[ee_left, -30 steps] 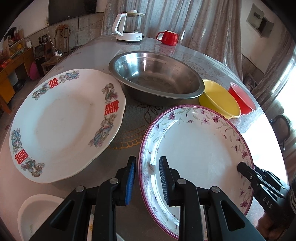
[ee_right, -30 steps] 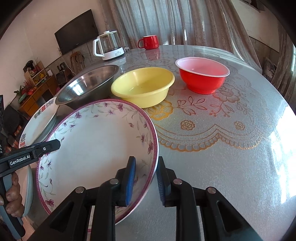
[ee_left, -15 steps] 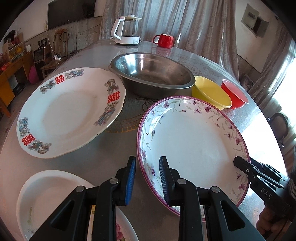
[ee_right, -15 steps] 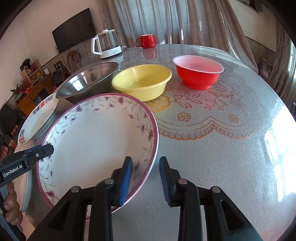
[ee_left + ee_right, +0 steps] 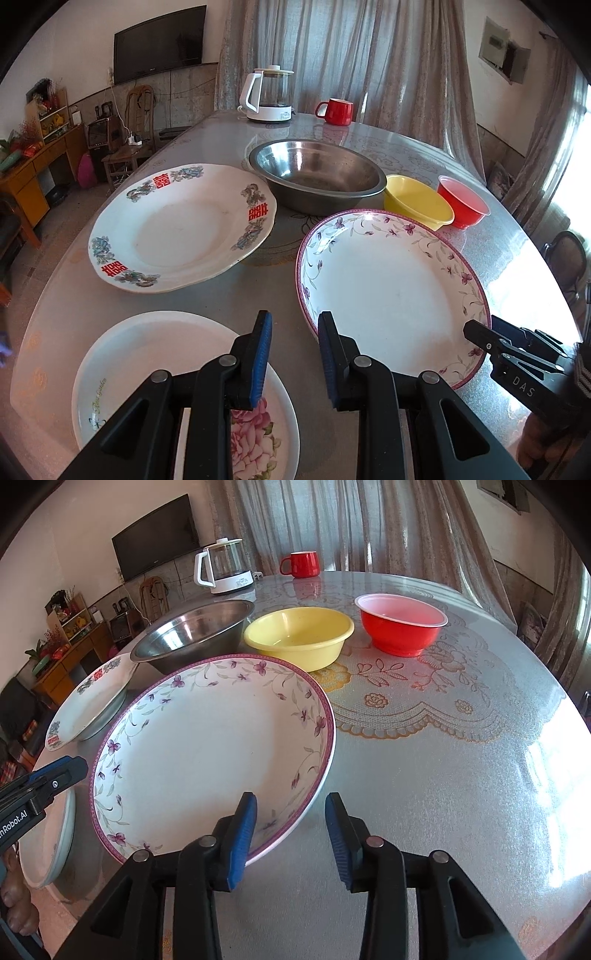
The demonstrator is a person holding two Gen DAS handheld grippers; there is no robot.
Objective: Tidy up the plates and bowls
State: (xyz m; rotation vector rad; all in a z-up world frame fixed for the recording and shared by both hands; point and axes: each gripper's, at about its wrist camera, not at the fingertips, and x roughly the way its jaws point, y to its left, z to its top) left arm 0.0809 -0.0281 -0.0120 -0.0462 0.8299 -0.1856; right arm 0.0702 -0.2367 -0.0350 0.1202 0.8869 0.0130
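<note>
The bench [image 5: 424,775] is round, covered with a shiny cloth bearing a gold lace pattern. The floral plate [image 5: 391,291], pink-rimmed with purple flowers, lies flat on it near the front edge. Left of it sits the dragon plate [image 5: 181,225] with red characters, well apart from the floral plate and close beside the steel bowl [image 5: 317,173] behind. At the near left lies the rose plate [image 5: 147,350], partly hidden by the left claw. Right of the steel bowl stand the yellow bowl [image 5: 299,635] and then the red bowl [image 5: 402,622], all three in a row, none nested. A kettle [image 5: 267,94] and a red mug [image 5: 336,110] stand at the far edge.

The left claw [image 5: 293,356] hovers over bare bench between rose plate and floral plate, jaws narrowly parted, gripping nothing. The right claw [image 5: 290,836] is opening; the floral plate's near rim lies just beside its left finger, released, no pad pressing on it.
</note>
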